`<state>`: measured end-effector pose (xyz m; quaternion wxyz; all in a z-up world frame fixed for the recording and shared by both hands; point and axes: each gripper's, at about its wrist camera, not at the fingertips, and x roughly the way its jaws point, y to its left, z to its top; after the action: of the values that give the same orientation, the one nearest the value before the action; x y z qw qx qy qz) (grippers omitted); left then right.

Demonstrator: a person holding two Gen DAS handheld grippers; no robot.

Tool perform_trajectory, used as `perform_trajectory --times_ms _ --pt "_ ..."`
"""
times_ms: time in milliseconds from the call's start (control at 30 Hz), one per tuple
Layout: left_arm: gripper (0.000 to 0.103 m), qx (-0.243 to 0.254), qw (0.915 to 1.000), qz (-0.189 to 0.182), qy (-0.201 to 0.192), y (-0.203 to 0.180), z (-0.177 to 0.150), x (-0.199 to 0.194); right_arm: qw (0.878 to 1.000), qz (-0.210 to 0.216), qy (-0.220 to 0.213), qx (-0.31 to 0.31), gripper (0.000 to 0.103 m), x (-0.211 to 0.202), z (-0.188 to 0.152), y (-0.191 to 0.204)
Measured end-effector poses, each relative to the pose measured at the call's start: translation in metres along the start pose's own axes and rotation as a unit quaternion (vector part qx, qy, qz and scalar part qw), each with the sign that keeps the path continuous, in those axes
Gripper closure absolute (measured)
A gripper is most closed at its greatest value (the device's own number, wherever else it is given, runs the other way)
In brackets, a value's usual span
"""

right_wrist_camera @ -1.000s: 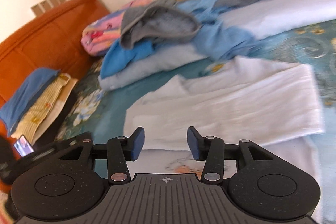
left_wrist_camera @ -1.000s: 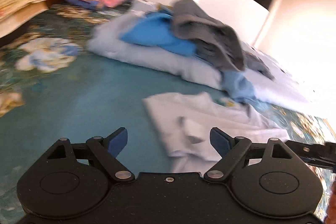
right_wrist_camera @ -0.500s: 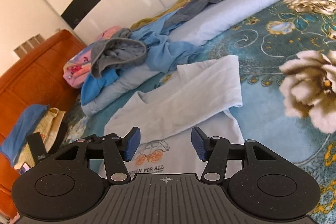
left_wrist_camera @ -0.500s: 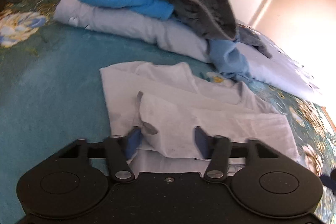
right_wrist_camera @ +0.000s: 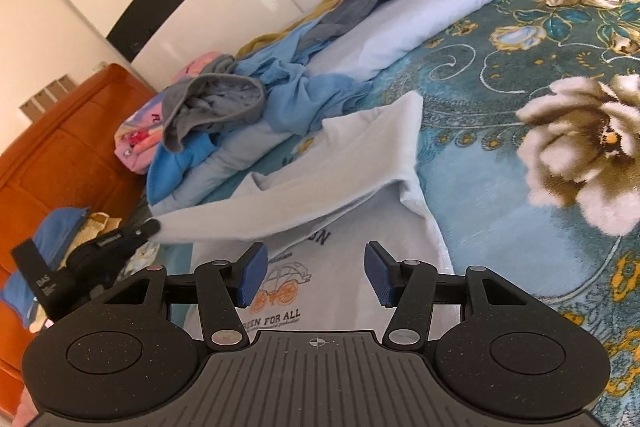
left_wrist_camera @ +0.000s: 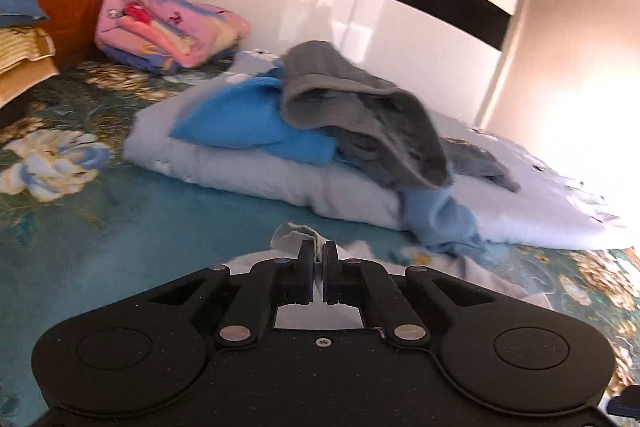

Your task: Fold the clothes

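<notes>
Fingers of left gripper (left_wrist_camera: 319, 254) clamped on lifted edge of white cotton printed T-shirt (right_wrist_camera: 344, 183), spread on teal floral bedspread (right_wrist_camera: 500, 183). Right gripper (right_wrist_camera: 312, 273) spread wide above shirt's print, clothes pile (right_wrist_camera: 240, 99) toward 11 o'clock.

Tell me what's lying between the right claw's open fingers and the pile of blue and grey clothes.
In the right wrist view, only the white T-shirt, its folded part and car print, lies between the right claw and the clothes pile.
</notes>
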<state>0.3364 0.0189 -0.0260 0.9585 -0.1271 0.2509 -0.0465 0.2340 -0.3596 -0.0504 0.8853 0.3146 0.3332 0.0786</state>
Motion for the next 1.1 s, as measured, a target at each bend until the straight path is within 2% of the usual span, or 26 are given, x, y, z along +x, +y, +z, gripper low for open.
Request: perform_trajectory --times_ms 133,233,333,367,400,533,700,833,900,933,1000,1100 --pt "0.101 -0.002 0.9971 0.02 0.073 0.016 -0.021 0.019 1.0 -0.005 0.003 0.004 0.052 0.001 -0.001 -0.004" --pt "0.098 -0.015 0.9949 0.028 0.096 0.022 -0.03 0.016 1.0 -0.012 0.006 0.009 0.052 -0.001 -0.002 -0.007" --pt "0.077 -0.033 0.9939 0.022 0.103 0.028 -0.029 -0.001 1.0 -0.02 0.007 0.003 0.052 -0.009 -0.003 -0.009" --pt "0.064 -0.036 0.9938 0.019 0.104 0.03 -0.03 -0.01 1.0 -0.024 0.007 0.0 0.052 -0.012 -0.004 -0.009" --pt "0.059 -0.039 0.9938 0.014 0.103 0.033 -0.032 -0.021 1.0 -0.026 0.006 -0.001 0.052 -0.016 -0.005 -0.011" --pt "0.059 -0.028 0.9931 0.0 0.114 0.038 -0.045 -0.062 0.999 -0.035 0.006 -0.001 0.052 -0.032 -0.015 -0.016" --pt "0.055 -0.029 0.9863 -0.024 0.161 0.046 -0.08 -0.11 0.997 -0.069 0.038 -0.023 0.052 -0.051 -0.041 -0.021" --pt "0.054 -0.002 0.9836 -0.034 0.177 0.044 -0.105 -0.145 0.995 -0.08 0.055 -0.011 0.052 -0.072 -0.062 -0.031" --pt "0.054 -0.005 0.9819 -0.046 0.184 0.043 -0.113 -0.16 0.995 -0.083 0.061 -0.008 0.052 -0.081 -0.071 -0.034" --pt "0.054 -0.007 0.9805 -0.054 0.188 0.042 -0.116 -0.165 0.995 -0.081 0.063 -0.006 0.051 -0.085 -0.075 -0.035" --pt "0.054 -0.008 0.9787 -0.063 0.195 0.04 -0.122 -0.175 0.995 -0.076 0.066 -0.004 0.039 -0.092 -0.082 -0.038" --pt "0.055 -0.009 0.9771 -0.067 0.202 0.035 -0.129 -0.19 0.995 -0.07 0.07 0.0 0.04 -0.103 -0.094 -0.041"
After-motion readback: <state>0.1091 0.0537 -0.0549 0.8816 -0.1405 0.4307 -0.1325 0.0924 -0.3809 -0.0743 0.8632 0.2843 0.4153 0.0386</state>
